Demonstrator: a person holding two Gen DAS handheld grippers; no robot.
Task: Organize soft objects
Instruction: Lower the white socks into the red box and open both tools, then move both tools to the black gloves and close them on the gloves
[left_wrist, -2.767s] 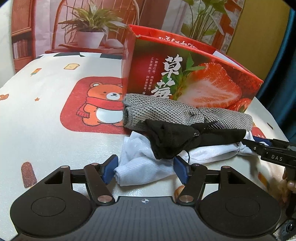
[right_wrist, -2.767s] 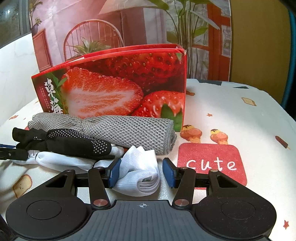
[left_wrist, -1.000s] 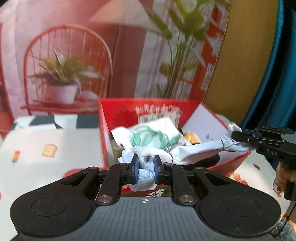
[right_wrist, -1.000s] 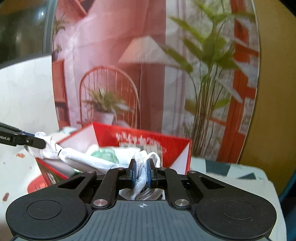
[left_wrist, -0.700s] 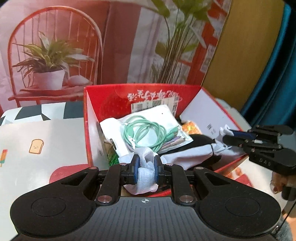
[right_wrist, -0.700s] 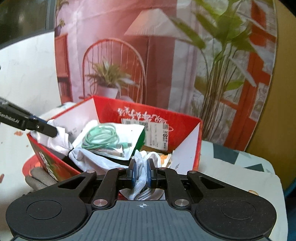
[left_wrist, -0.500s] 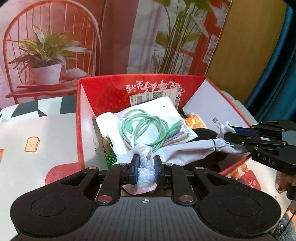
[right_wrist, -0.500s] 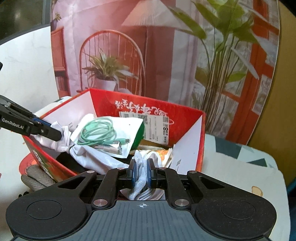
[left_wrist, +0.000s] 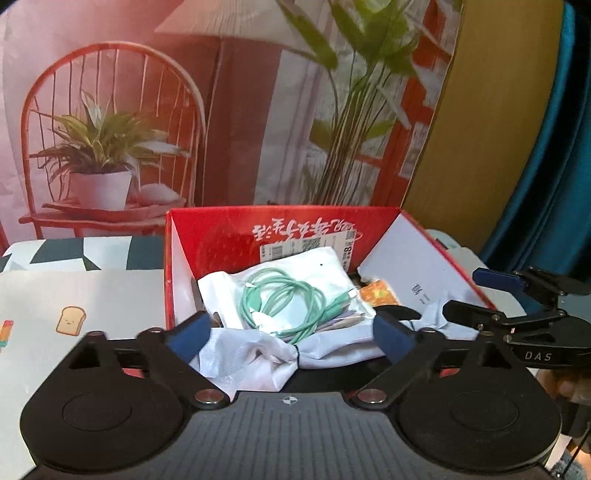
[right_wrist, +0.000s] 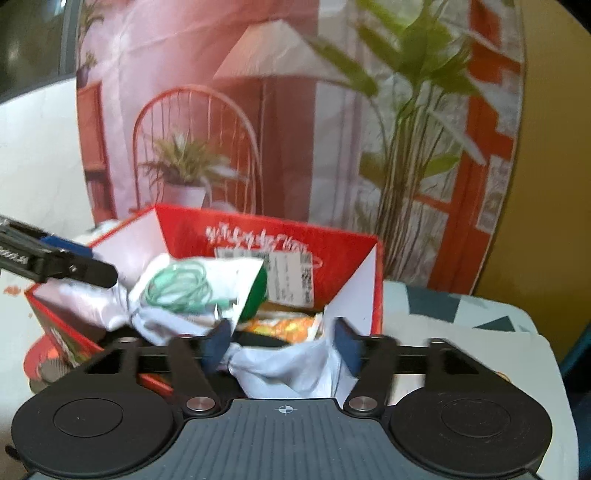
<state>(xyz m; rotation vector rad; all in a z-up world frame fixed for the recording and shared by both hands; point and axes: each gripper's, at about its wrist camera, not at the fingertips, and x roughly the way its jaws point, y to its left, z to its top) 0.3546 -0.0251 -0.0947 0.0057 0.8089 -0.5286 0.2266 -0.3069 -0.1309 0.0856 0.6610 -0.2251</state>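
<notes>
The white cloth (left_wrist: 258, 354) lies across the front of the open red strawberry box (left_wrist: 280, 229), on top of the things inside. My left gripper (left_wrist: 291, 334) is open, its blue pads on either side of the cloth's left end. My right gripper (right_wrist: 280, 341) is open over the cloth's other end (right_wrist: 295, 365). The right gripper also shows at the right of the left wrist view (left_wrist: 480, 295), and the left gripper at the left of the right wrist view (right_wrist: 74, 266).
In the box lie a white bag with a coiled green cable (left_wrist: 284, 299), an orange packet (right_wrist: 284, 325) and something black. The box stands on a table with a cartoon-print cloth (left_wrist: 66, 295). A printed backdrop with chair and plants hangs behind.
Both grippers have opened and let go of the white cloth, which now rests in the box. Half a second ago each was shut on one end of it.
</notes>
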